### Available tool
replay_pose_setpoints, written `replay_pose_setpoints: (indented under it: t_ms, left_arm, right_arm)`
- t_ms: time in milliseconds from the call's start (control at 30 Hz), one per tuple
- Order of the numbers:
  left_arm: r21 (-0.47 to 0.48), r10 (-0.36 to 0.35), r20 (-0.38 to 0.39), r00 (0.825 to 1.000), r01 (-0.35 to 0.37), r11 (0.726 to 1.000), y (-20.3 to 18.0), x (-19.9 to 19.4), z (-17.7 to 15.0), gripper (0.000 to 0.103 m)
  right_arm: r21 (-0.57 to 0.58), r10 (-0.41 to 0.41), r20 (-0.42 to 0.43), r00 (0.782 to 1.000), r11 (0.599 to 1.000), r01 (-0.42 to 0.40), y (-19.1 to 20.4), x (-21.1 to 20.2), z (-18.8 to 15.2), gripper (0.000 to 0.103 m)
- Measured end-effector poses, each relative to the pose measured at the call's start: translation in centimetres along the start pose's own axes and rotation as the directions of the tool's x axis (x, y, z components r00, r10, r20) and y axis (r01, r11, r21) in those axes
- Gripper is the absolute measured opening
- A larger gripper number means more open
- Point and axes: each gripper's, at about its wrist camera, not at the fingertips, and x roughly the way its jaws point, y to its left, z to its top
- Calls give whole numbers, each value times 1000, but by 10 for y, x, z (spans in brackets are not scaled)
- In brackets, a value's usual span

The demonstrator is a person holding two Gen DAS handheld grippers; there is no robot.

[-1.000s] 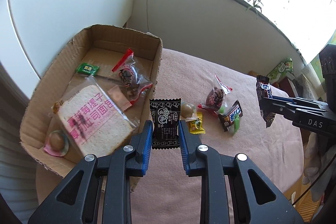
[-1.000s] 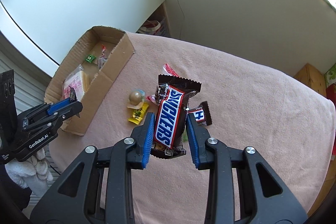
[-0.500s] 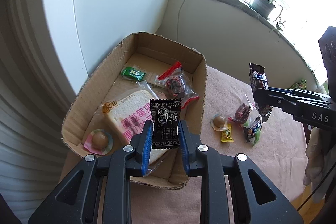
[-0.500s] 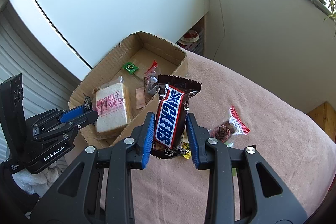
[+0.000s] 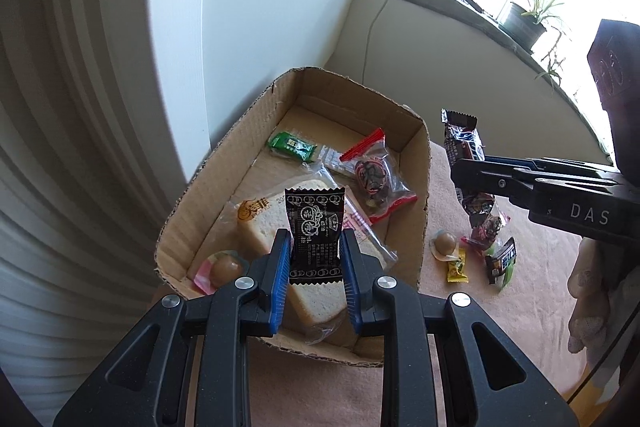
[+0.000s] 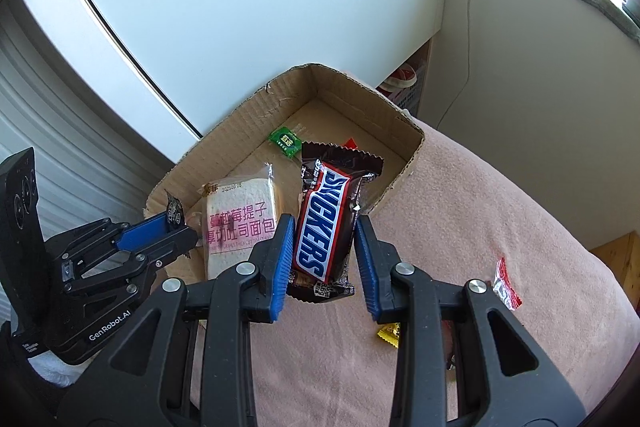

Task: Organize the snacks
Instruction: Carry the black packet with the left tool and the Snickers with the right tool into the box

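Observation:
My left gripper [image 5: 315, 247] is shut on a small black snack packet [image 5: 315, 227] and hangs over the near end of the cardboard box [image 5: 422, 163]. Inside the box lie a wrapped bread slice [image 5: 264, 223], a green candy [image 5: 291, 145], a clear red-edged bag [image 5: 376, 175] and a round pink-wrapped sweet [image 5: 218, 269]. My right gripper [image 6: 323, 239] is shut on a Snickers bar [image 6: 324, 223], held upright above the box's [image 6: 352, 83] near wall. The right gripper [image 5: 460, 169] shows from the side in the left wrist view; the left gripper [image 6: 176, 223] shows at the left of the right wrist view.
The box stands at the edge of a table under a pink cloth [image 6: 500, 227]. Loose sweets lie on the cloth right of the box: a round one [image 5: 444, 243], a yellow one [image 5: 457, 267], a small dark bar [image 5: 502, 261]. A white wall and ribbed shutter stand behind the box.
Both grippers have carried their snacks leftward from over the cloth to over the box. Each grip is unchanged.

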Motion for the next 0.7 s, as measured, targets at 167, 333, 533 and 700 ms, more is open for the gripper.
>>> replay_pose_setpoints:
  t_ms: [167, 333, 533, 700]
  left_arm:
    - [-10, 4, -3, 1000, -4, 1000, 6, 3, 0, 23]
    - [-18, 8, -6, 1000, -8, 1000, 11, 6, 2, 23]
    - [-20, 12, -7, 1000, -12, 1000, 15, 7, 3, 23]
    - [-12, 15, -2, 1000, -15, 1000, 14, 7, 4, 23]
  right_arm:
    - [-13, 6, -17, 1000, 1000, -6, 5, 10, 6, 32]
    - [-21, 8, -32, 999, 1000, -8, 7, 21, 11, 32]
    - [-23, 11, -46, 999, 1000, -12, 9, 31, 14, 32]
    - [-30, 19, -51, 998, 999, -21, 13, 35, 16, 32]
